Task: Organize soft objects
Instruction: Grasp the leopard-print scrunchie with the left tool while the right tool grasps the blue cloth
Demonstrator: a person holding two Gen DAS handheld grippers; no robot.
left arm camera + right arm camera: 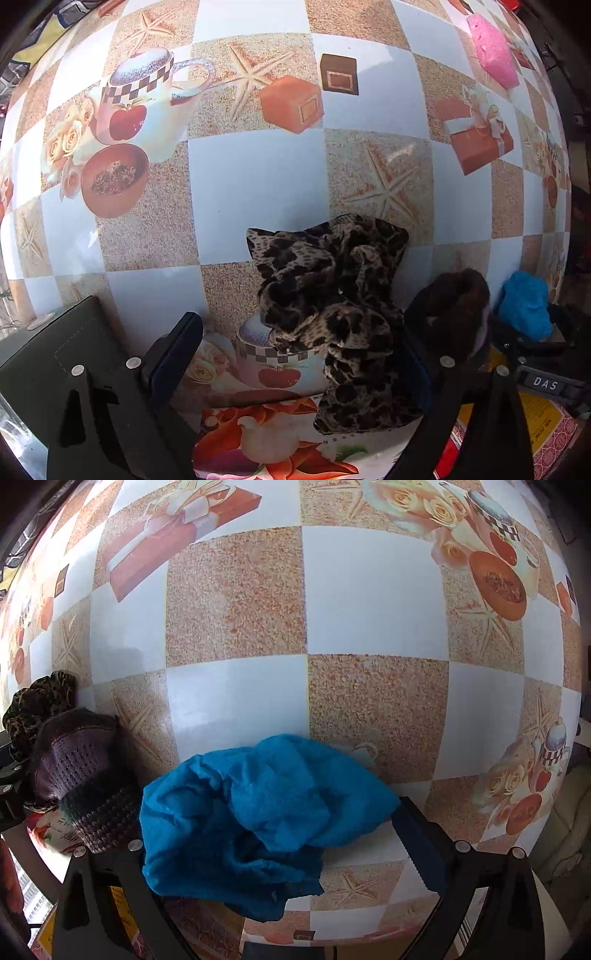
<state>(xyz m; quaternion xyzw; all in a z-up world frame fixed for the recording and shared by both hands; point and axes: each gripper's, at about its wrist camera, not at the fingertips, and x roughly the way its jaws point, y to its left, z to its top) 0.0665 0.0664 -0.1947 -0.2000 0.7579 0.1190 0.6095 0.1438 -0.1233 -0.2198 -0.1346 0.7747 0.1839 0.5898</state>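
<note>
We hold the left hand-held gripper (pixel 295 354) spread around the crumpled leopard-print cloth (pixel 332 317); beside that cloth, the right hand-held gripper (pixel 280 849) gapes around the rumpled blue towel (pixel 251 819).

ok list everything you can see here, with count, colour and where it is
leopard-print cloth: 1, tan and black, crumpled on the table between the left tongs' fingers
knitted item: 1, dark purple-brown, between the leopard-print cloth and the blue cloth
blue cloth: 1, bright blue, bunched between the right tongs' fingers
pink object: 1, pink, far edge of the table; too far to identify
tablecloth: 1, white and sandy checks with printed cups, starfish and gift boxes, covers the table
left tongs: 1, black, open around the leopard-print cloth, pads not pressing it
right tongs: 1, black, open around the blue cloth
</note>
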